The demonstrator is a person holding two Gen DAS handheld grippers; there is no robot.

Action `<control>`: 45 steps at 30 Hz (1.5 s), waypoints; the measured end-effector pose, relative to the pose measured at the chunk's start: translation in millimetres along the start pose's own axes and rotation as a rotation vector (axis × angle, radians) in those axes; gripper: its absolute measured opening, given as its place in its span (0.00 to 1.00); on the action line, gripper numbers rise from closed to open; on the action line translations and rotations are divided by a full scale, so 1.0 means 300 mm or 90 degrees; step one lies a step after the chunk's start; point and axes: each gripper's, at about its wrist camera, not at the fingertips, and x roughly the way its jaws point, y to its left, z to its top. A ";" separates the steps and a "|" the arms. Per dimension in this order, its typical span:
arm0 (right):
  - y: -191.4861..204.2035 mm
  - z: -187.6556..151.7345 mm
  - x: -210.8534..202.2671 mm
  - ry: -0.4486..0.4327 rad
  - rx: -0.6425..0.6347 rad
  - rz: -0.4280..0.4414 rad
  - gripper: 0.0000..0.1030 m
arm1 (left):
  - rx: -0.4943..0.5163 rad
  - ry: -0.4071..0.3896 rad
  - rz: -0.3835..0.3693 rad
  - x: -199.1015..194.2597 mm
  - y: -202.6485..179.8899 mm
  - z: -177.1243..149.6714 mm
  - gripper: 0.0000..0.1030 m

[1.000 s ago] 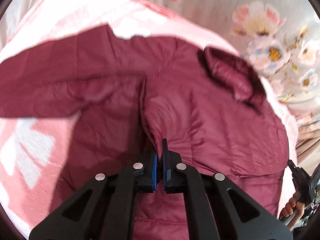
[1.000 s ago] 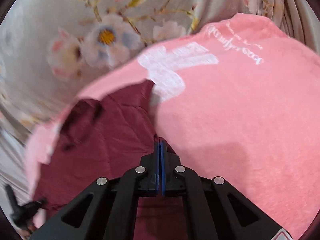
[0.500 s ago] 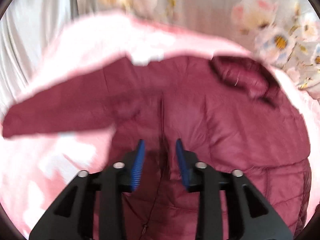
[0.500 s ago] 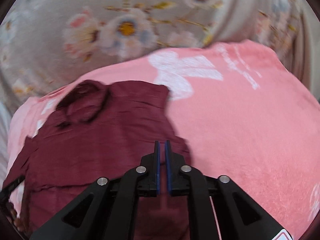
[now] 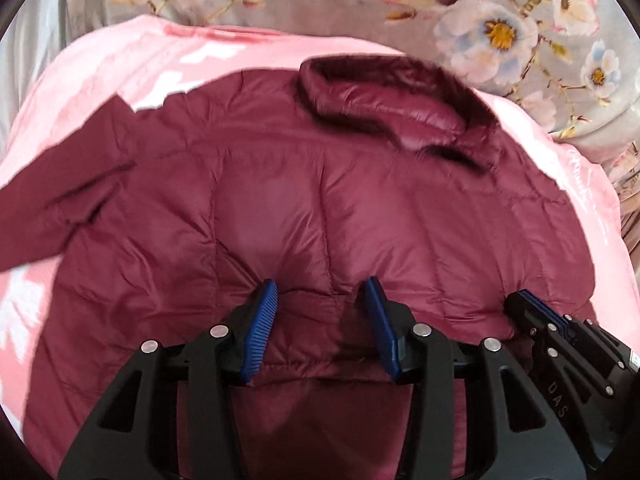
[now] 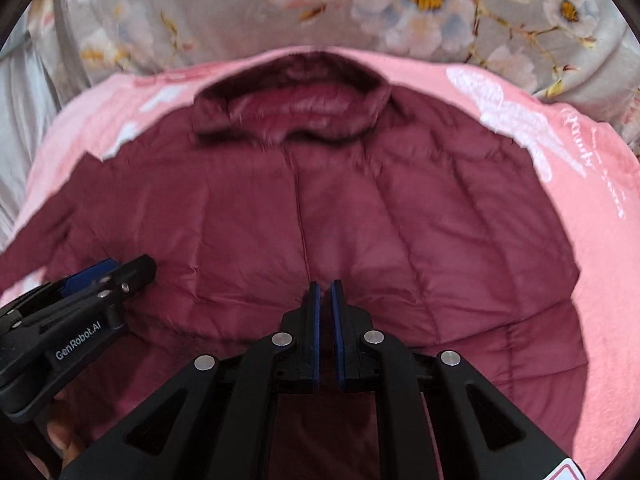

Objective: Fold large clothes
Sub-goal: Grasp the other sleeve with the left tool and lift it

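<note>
A maroon quilted jacket (image 5: 320, 184) lies flat and front down on a pink blanket, its collar (image 5: 384, 100) at the far end and one sleeve (image 5: 60, 184) stretched out to the left. It also fills the right wrist view (image 6: 340, 208). My left gripper (image 5: 320, 308) is open and empty above the jacket's lower back. My right gripper (image 6: 325, 300) is nearly shut with a narrow gap, empty, over the jacket's lower middle. Each gripper shows in the other's view: the right one (image 5: 536, 320) and the left one (image 6: 112, 276).
The pink blanket (image 5: 120, 64) with white prints covers the bed around the jacket; it also shows in the right wrist view (image 6: 600, 240). Grey floral bedding (image 6: 360, 8) lies bunched behind it. A bare strip of blanket runs along the right side.
My left gripper has opened and let go of the jacket. Both grippers have pulled back and swung to face the jacket's middle. The right jaws have parted slightly.
</note>
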 end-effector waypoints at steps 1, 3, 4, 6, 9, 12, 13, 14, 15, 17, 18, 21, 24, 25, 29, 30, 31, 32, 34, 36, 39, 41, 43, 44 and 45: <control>0.003 -0.007 0.006 0.001 0.000 0.000 0.09 | -0.002 -0.004 -0.002 0.004 0.006 -0.008 0.43; 0.014 -0.018 0.011 -0.002 -0.003 -0.006 0.09 | 0.004 -0.011 0.002 0.008 -0.012 -0.015 0.43; 0.024 -0.021 0.016 -0.003 -0.006 -0.011 0.09 | 0.010 -0.016 0.008 0.009 -0.016 -0.023 0.43; 0.042 -0.033 0.021 -0.012 -0.022 -0.030 0.09 | 0.020 -0.024 0.019 0.012 -0.024 -0.032 0.44; 0.068 -0.040 0.026 -0.019 -0.045 -0.059 0.09 | 0.037 -0.031 0.031 0.016 -0.041 -0.040 0.48; 0.068 -0.038 0.028 -0.020 -0.048 -0.063 0.09 | 0.048 -0.034 0.037 0.018 -0.052 -0.042 0.52; 0.066 -0.038 0.029 -0.020 -0.048 -0.063 0.09 | 0.052 -0.033 0.038 0.019 -0.056 -0.042 0.53; 0.066 -0.038 0.030 -0.020 -0.048 -0.063 0.09 | 0.057 -0.032 0.040 0.021 -0.062 -0.042 0.55; 0.067 -0.039 0.031 -0.019 -0.050 -0.065 0.09 | 0.059 -0.031 0.038 0.023 -0.063 -0.040 0.61; 0.066 -0.038 0.032 -0.019 -0.053 -0.067 0.09 | 0.061 -0.029 0.025 0.023 -0.063 -0.039 0.73; 0.069 -0.038 0.033 -0.019 -0.055 -0.070 0.09 | 0.059 -0.028 0.014 0.020 -0.060 -0.038 0.79; 0.076 -0.036 0.032 -0.018 -0.060 -0.077 0.09 | 0.005 -0.034 -0.031 -0.032 0.002 -0.029 0.79; 0.057 -0.036 0.013 -0.017 -0.043 -0.063 0.11 | -0.115 -0.028 -0.108 -0.161 0.192 -0.027 0.81; 0.055 -0.040 -0.001 -0.017 -0.038 -0.069 0.16 | -0.157 -0.036 -0.117 -0.213 0.284 -0.032 0.83; 0.067 -0.109 -0.128 -0.026 0.004 -0.033 0.43 | -0.273 -0.094 -0.020 -0.371 0.663 -0.063 0.90; 0.084 -0.134 -0.158 -0.029 0.004 -0.016 0.43 | -0.306 -0.101 0.014 -0.398 0.777 -0.076 0.90; 0.108 -0.162 -0.188 -0.034 -0.004 -0.003 0.44 | -0.331 -0.102 0.038 -0.413 0.859 -0.087 0.90; 0.131 -0.183 -0.209 -0.039 -0.015 0.004 0.47 | -0.376 -0.100 0.073 -0.432 0.986 -0.107 0.89; 0.195 -0.241 -0.251 -0.055 -0.053 0.007 0.52 | -0.463 -0.104 0.112 -0.461 1.183 -0.155 0.89; 0.242 -0.281 -0.268 -0.065 -0.085 0.004 0.53 | -0.549 -0.115 0.154 -0.492 1.372 -0.211 0.88; 0.308 -0.343 -0.261 -0.075 -0.136 -0.020 0.55 | -0.592 -0.135 0.186 -0.514 1.500 -0.249 0.88; 0.337 -0.367 -0.242 -0.072 -0.161 -0.047 0.57 | -0.614 -0.144 0.172 -0.506 1.554 -0.260 0.88; 0.340 -0.363 -0.240 -0.072 -0.163 -0.054 0.61 | -0.639 -0.154 0.146 -0.487 1.593 -0.271 0.88; 0.334 -0.360 -0.234 -0.066 -0.157 -0.053 0.63 | -0.648 -0.161 0.150 -0.478 1.603 -0.264 0.88; 0.325 -0.357 -0.229 -0.060 -0.149 -0.047 0.64 | -0.642 -0.165 0.155 -0.474 1.599 -0.254 0.83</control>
